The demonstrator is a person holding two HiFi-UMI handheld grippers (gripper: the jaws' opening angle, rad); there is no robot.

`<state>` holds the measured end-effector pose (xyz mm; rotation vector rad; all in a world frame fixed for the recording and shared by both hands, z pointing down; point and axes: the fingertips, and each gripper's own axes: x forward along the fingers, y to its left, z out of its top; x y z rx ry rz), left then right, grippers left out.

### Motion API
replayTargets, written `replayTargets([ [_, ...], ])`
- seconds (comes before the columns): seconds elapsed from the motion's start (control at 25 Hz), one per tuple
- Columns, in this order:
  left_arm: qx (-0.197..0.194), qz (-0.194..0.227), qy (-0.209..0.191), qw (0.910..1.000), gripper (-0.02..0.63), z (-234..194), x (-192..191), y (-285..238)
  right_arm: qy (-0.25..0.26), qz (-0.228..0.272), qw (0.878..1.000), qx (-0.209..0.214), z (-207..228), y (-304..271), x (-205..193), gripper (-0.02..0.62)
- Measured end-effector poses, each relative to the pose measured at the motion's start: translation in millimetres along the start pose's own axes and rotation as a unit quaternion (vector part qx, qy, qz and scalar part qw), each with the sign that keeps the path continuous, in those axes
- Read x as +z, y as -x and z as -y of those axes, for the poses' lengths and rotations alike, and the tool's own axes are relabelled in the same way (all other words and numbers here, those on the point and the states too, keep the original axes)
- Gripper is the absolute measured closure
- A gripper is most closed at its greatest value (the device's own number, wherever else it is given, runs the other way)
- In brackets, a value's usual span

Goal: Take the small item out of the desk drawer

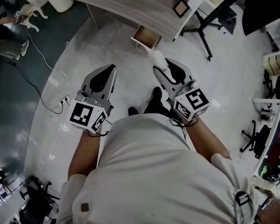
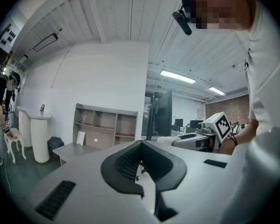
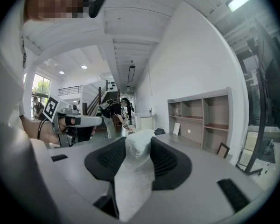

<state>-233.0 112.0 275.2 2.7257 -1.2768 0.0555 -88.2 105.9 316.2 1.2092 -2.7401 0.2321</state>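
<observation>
Right gripper (image 1: 159, 66) is clamped on the small white item (image 3: 135, 171), with the open drawer (image 1: 147, 35) up at 12 o'clock. Left gripper (image 1: 113, 68) has its jaws pinched together, nothing in them.

desk (image 1: 130, 3) cropped at top, white item (image 3: 133, 181) unidentifiable

The desk (image 1: 130, 4) looks wood-grained, the floor (image 1: 233, 73) glossy, the small item (image 3: 134, 164) rough.
</observation>
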Motion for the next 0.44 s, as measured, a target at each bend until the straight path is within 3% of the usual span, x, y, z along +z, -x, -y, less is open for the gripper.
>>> replayTargets([
  [0.44,-0.007,0.005,-0.003,1.0,0.591,4,7,11,0.003,0.001,1.0,0.002,-16,2,8,0.425],
])
